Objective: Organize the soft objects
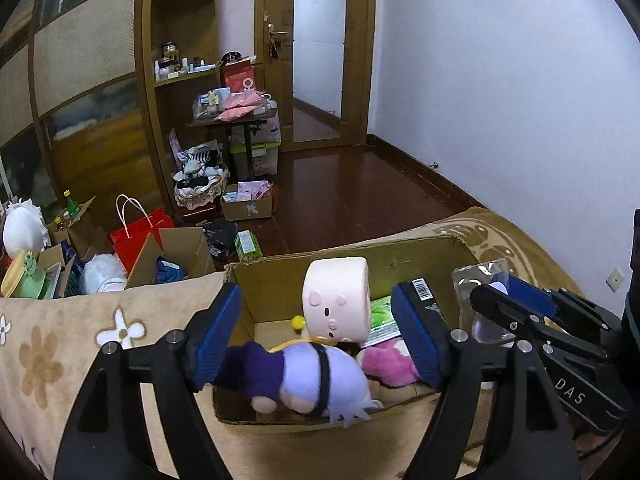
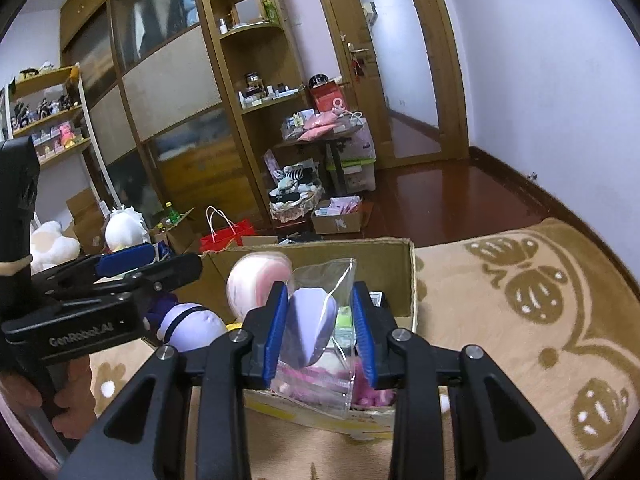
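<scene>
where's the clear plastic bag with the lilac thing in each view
Left wrist: clear plastic bag at right, held by the right gripper over the cardboard box.
Right wrist: lower centre, clamped between the blue pads.
Shared landmark: the pink cylinder plush in the box.

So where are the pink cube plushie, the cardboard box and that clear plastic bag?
pink cube plushie (image 1: 334, 300), left wrist view, on its face.
cardboard box (image 1: 276, 276), left wrist view, on its inner back wall.
clear plastic bag (image 2: 320, 280), right wrist view, on its upper part between the blue pads.
</scene>
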Tool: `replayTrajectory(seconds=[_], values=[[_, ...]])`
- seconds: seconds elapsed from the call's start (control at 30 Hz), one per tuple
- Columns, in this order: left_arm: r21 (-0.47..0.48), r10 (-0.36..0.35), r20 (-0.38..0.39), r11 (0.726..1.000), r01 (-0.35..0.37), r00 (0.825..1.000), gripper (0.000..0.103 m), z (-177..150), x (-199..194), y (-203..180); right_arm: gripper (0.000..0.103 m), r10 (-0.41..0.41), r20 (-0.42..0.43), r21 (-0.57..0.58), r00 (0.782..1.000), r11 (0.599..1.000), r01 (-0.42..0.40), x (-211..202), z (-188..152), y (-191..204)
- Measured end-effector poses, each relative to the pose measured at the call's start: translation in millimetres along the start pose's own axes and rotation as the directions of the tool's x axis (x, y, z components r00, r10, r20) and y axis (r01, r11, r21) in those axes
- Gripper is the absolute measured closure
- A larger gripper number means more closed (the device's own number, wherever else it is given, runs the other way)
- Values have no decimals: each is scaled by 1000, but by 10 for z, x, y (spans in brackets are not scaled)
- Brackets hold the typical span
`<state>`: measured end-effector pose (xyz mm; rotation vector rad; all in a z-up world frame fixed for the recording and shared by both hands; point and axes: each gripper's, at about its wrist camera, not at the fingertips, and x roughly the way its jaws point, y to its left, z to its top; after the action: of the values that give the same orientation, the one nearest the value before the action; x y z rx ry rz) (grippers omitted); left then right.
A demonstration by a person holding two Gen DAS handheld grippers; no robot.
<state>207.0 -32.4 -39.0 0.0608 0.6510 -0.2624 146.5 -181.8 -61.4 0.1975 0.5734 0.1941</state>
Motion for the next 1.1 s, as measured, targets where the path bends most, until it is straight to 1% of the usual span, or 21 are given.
replayTrajectory(seconds=[0.1, 0.17, 0.3, 0.33, 0.37, 0.43, 0.5, 0.53, 0.57, 0.63, 0.67, 0.7, 0.77, 1.0, 1.1], values=[[3, 16, -8, 1000, -16, 1000, 22, -22, -24, 44, 66, 8, -4, 13, 1000, 1000, -8, 22, -14, -9], [21, 20, -9, 1000, -20, 1000, 15, -42, -69, 68, 66, 8, -7, 20, 1000, 1000, -8, 33, -30, -9], [57, 52, 2, 997, -52, 999, 13, -95, -207, 93, 66, 0, -11, 12, 1000, 1000, 0, -4, -35, 31], [60, 57, 3, 997, -57, 998, 12, -113, -245, 102, 62, -5, -7, 10, 1000, 1000, 5, -29, -27, 38], [61, 59, 4, 996, -59, 998, 10, -129, -274, 104, 54, -10, 1, 7, 1000, 1000, 10, -69, -17, 50], [60, 61, 11, 996, -62, 998, 10, -151, -351, 118, 46, -21, 12, 5, 1000, 1000, 21, -143, -7, 72], [53, 64, 18, 996, -65, 998, 10, -167, -445, 126, 44, -34, 18, -7, 999, 999, 34, -219, 14, 103], [49, 64, 21, 997, -65, 998, 9, -172, -495, 130, 38, -43, 20, -12, 999, 999, 43, -253, 21, 113], [47, 65, 23, 997, -66, 998, 7, -178, -532, 125, 28, -59, 25, -12, 998, 998, 59, -309, 29, 131], [42, 61, 33, 997, -62, 998, 4, -193, -649, 117, 20, -61, 36, -5, 997, 998, 61, -410, 38, 147], [41, 61, 38, 997, -63, 997, 3, -193, -694, 111, 18, -59, 38, 0, 998, 998, 60, -467, 47, 157], [40, 62, 44, 997, -63, 997, 3, -202, -752, 101, 14, -60, 38, 1, 997, 998, 60, -516, 56, 166], [38, 63, 45, 997, -65, 997, 2, -211, -839, 83, 1, -72, 42, -6, 997, 997, 72, -632, 76, 193], [11, 80, 36, 997, -80, 996, 2, -314, -1161, 84, 0, -93, 78, -31, 993, 995, 96, -1121, 186, 325], [18, 90, 51, 996, -91, 995, 2, -351, -1346, 78, 0, -104, 94, -39, 990, 993, 108, -1311, 209, 383]])
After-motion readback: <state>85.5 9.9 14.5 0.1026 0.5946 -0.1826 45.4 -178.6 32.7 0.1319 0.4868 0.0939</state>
